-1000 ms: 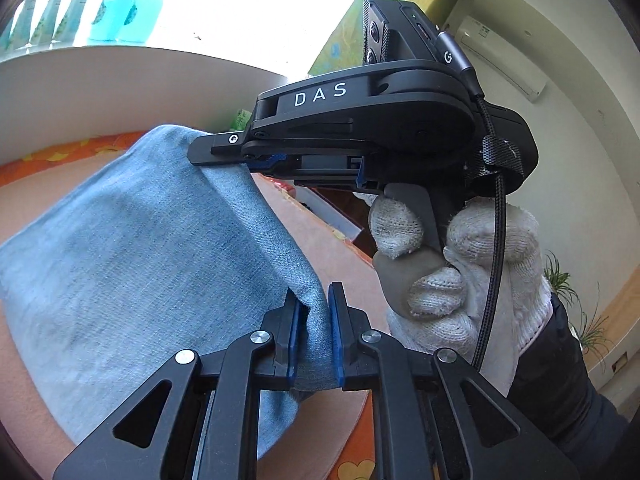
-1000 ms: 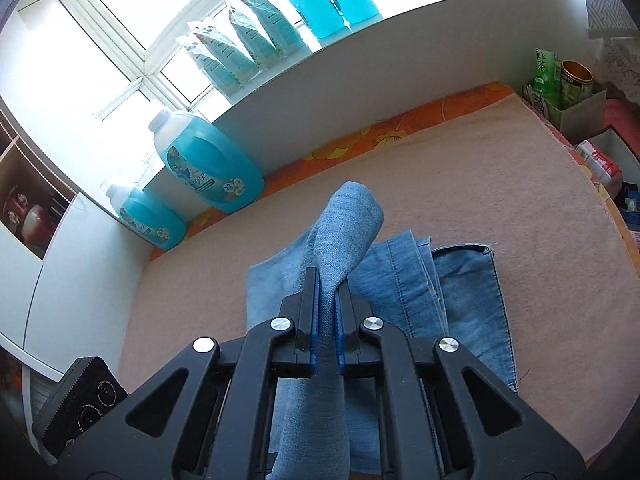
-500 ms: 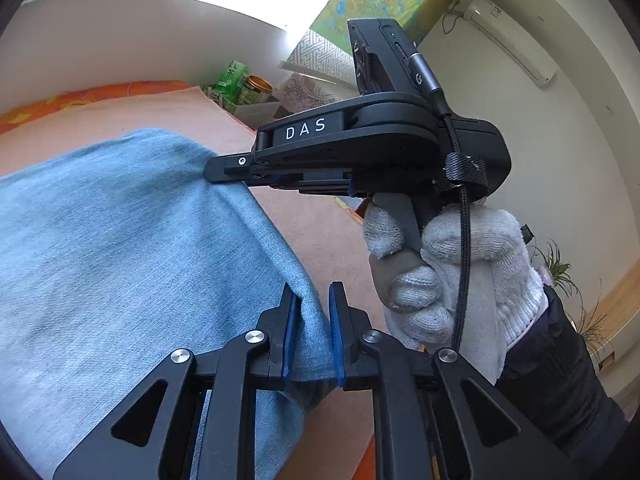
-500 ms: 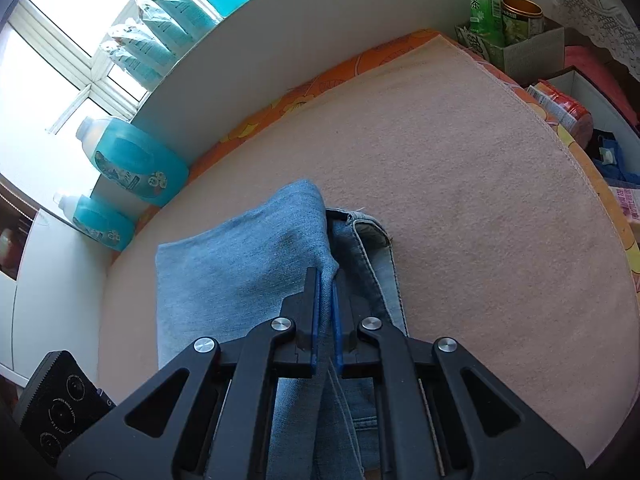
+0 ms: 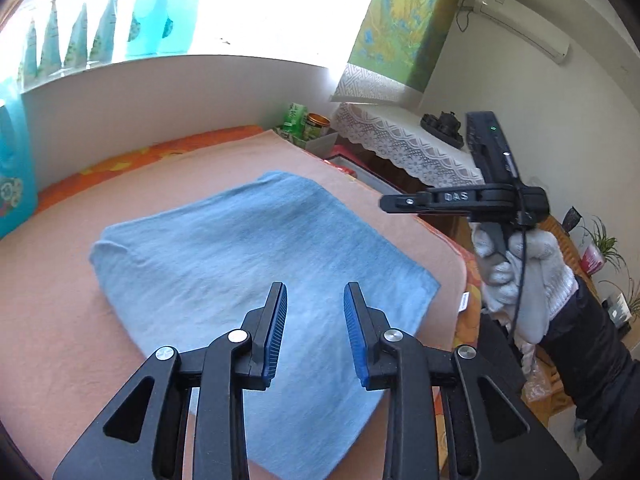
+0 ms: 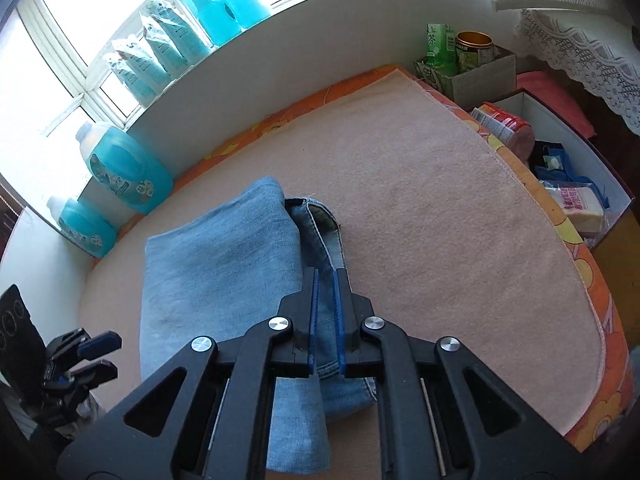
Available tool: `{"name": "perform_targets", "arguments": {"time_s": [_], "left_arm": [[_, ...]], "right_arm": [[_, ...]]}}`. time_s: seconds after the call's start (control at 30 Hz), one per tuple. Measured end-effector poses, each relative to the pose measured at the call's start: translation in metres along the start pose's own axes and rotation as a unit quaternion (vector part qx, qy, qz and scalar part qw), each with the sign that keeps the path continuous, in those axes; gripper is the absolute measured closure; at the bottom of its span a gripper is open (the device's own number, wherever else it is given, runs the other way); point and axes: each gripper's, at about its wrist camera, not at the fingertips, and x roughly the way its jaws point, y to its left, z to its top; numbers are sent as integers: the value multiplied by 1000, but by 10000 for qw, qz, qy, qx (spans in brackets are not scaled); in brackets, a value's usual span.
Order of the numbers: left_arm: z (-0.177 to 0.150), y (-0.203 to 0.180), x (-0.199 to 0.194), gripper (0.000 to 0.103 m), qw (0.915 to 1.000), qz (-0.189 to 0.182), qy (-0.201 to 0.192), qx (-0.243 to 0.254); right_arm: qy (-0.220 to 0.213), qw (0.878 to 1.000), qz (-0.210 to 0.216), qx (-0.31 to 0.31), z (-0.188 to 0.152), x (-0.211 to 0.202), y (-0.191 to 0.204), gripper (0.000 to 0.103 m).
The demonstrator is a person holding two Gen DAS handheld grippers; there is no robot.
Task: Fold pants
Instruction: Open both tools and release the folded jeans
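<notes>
The light blue jeans (image 5: 256, 264) lie folded in a flat stack on the pink blanket (image 5: 60, 320). My left gripper (image 5: 314, 296) is open and empty, held just above the near part of the stack. My right gripper (image 6: 325, 278) is over the right edge of the jeans (image 6: 220, 264), its jaws a narrow gap apart with nothing clamped; the waistband layers (image 6: 320, 224) show beyond it. The right gripper also shows in the left wrist view (image 5: 390, 203), off the blanket's right edge. The left gripper shows at the lower left of the right wrist view (image 6: 100, 356).
Blue detergent bottles (image 6: 124, 168) stand along the wall by the window sill. A cardboard box with a green carton and a tin (image 6: 460, 60) sits past the blanket's far corner. Open boxes of packets (image 6: 560, 184) lie off the right edge. A lace-covered table (image 5: 404, 148) stands beyond.
Both grippers let go of the jeans. The folded part now lies flat on the stack. The left jaws opened wide and the right gripper drew off to the right.
</notes>
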Motion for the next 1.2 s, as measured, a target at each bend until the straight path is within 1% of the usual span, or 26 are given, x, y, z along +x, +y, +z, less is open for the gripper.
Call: {"name": "perform_targets", "arguments": {"time_s": [0.07, 0.13, 0.17, 0.2, 0.23, 0.3, 0.37, 0.5, 0.63, 0.7, 0.77, 0.83, 0.87, 0.9, 0.93, 0.97, 1.0, 1.07, 1.2], "left_arm": [[-3, 26, -4, 75, 9995, 168, 44, -280], [-18, 36, -10, 75, 9981, 329, 63, -514], [-22, 45, -13, 75, 9972, 424, 61, -607], [-32, 42, -19, 75, 9964, 477, 62, -697], [-35, 47, -19, 71, 9956, 513, 56, -778], [-43, 54, -23, 58, 9942, 613, 7, -884], [-45, 58, -22, 58, 9931, 645, -33, -975], [-35, 61, -25, 58, 9913, 609, -369, -1104], [-19, 67, -9, 58, 9901, 538, -544, -1176], [-14, 71, 5, 58, 9893, 637, -481, -1220], [-14, 77, 15, 58, 9877, 709, -364, -1343], [-17, 82, 18, 58, 9860, 768, -305, -1451], [-19, 83, 19, 58, 9852, 825, -264, -1481], [-22, 84, 19, 57, 9848, 890, -202, -1481], [-24, 84, 19, 51, 9847, 949, -144, -1458], [-27, 86, 20, 47, 9844, 998, -91, -1446], [-30, 88, 20, 42, 9839, 1035, -41, -1458], [-35, 93, 24, 42, 9829, 978, 64, -1560], [-42, 100, 30, 41, 9805, 855, 195, -1761]], "right_arm": [[-137, 9996, -115, -220, -15, -10, 14, 95], [-193, 9983, -248, -490, -27, -14, 28, 90], [-243, 9971, -374, -620, -31, -16, 34, 73], [-346, 9953, -478, -765, -34, -17, 39, 50], [-470, 9931, -523, -942, -35, -19, 45, 44], [-569, 9891, -616, -1209, -35, -18, 57, 44], [-573, 9871, -582, -1378, -33, -15, 67, 44], [-701, 9809, -461, -1753, -23, -3, 86, 44], [-448, 9783, -363, -1989, -5, 29, 98, 44], [-261, 9791, -455, -1964, 5, 49, 97, 44], [-57, 9829, -548, -1757, 14, 65, 91, 44], [-71, 9843, -701, -1621, 20, 68, 84, 44], [-47, 9830, -854, -1625, 22, 70, 80, 44], [6, 9809, -1034, -1647, 23, 73, 77, 38], [85, 9790, -1166, -1671, 24, 77, 72, 29], [176, 9779, -1205, -1697, 25, 80, 68, 26], [294, 9773, -1203, -1716, 25, 85, 63, 24], [491, 9779, -1159, -1671, 27, 93, 54, 23], [801, 9827, -816, -1458, 32, 108, 38, 20]]}}
